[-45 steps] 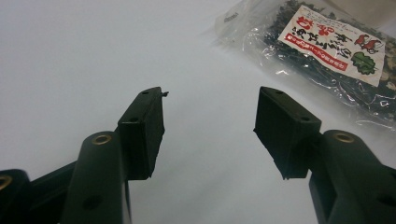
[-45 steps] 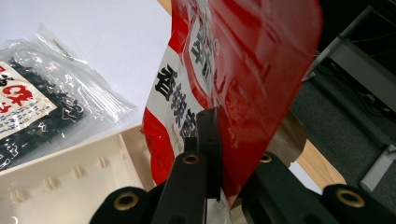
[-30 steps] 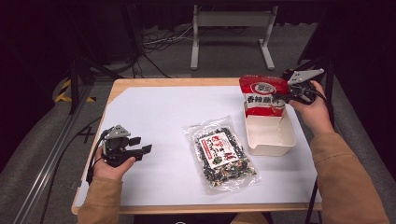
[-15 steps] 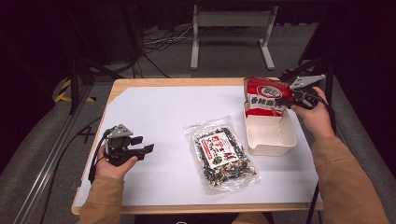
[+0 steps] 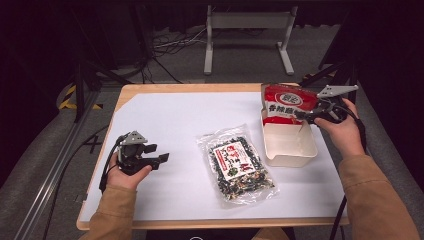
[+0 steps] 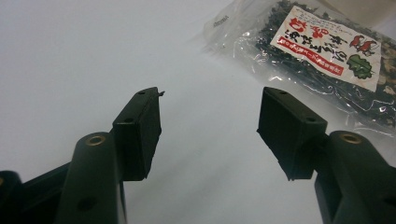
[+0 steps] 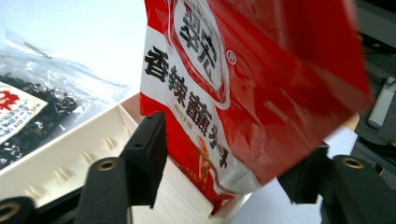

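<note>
The right gripper (image 5: 306, 116) is just spreading its jaws around the red pouch (image 5: 285, 104), standing in the white tray's (image 5: 290, 150) far end, while the left gripper (image 5: 159, 159) is gaping empty well left of the tray.

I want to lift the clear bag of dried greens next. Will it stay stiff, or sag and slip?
The clear bag lies flat and wrinkled on the table, so it would probably sag when lifted by one edge. Its glossy film looks slippery, so a pinch may slide. The loose dried pieces inside suggest it is light and might shift.
</note>
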Available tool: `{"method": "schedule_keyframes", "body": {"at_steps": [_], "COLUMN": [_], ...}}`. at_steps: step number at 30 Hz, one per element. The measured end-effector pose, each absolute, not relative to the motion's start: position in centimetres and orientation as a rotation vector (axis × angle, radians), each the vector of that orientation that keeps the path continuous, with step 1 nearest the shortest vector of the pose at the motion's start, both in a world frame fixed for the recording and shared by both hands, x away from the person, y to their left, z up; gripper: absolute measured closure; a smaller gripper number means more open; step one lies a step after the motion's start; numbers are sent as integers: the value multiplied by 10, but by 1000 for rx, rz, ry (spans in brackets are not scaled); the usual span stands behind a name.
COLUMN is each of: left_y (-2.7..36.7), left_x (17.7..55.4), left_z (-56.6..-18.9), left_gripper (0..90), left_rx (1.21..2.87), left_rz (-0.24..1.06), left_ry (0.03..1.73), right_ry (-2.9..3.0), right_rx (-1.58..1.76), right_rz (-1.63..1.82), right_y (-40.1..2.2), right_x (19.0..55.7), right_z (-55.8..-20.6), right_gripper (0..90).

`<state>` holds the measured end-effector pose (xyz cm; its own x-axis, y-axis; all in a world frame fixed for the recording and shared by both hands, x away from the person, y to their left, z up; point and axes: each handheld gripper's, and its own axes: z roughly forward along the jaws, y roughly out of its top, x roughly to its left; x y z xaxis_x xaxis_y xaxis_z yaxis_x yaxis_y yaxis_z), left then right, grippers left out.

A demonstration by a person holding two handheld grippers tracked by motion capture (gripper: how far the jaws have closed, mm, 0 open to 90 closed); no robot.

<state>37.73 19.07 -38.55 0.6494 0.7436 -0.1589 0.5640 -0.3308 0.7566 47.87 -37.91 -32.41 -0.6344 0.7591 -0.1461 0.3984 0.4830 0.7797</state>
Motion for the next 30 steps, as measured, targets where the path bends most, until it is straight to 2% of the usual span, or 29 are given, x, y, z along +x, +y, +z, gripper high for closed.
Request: {"method": "schedule_keyframes", "body": {"at_steps": [5, 17, 30], "left_y": [187, 178, 171], "left_x": [381, 388, 390], "left_z": [-385, -381, -380], "left_gripper": [394, 386, 382], "left_rx": [2046, 2055, 2063], "left_rz": [272, 256, 240], "left_ry": [997, 960, 926], "right_ry": [2224, 2180, 2162], "right_rx": [958, 961, 920], "right_rz": [985, 964, 1133], "right_y": [-380, -383, -369], "right_x": [462, 428, 383], "right_z": [-319, -309, -305], "right_gripper": [368, 369, 376]}}
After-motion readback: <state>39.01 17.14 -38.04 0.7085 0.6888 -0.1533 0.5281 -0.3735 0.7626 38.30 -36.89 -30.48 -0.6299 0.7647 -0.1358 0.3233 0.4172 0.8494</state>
